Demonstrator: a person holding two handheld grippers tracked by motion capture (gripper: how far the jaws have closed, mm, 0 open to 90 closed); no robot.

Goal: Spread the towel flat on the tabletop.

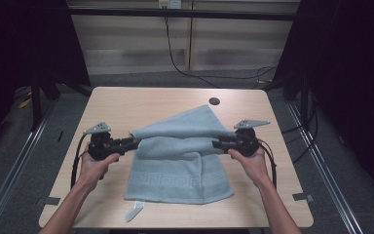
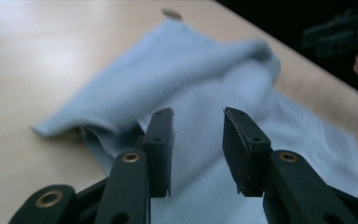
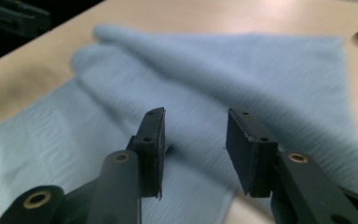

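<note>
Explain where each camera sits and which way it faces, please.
High view: above the person's side, facing forward and down at the table; forearms, hands, left gripper, right gripper show.
Left gripper view: on that gripper, facing the towel; open jaws.
Right gripper view: the same, from the opposite side.
All share the towel.
</note>
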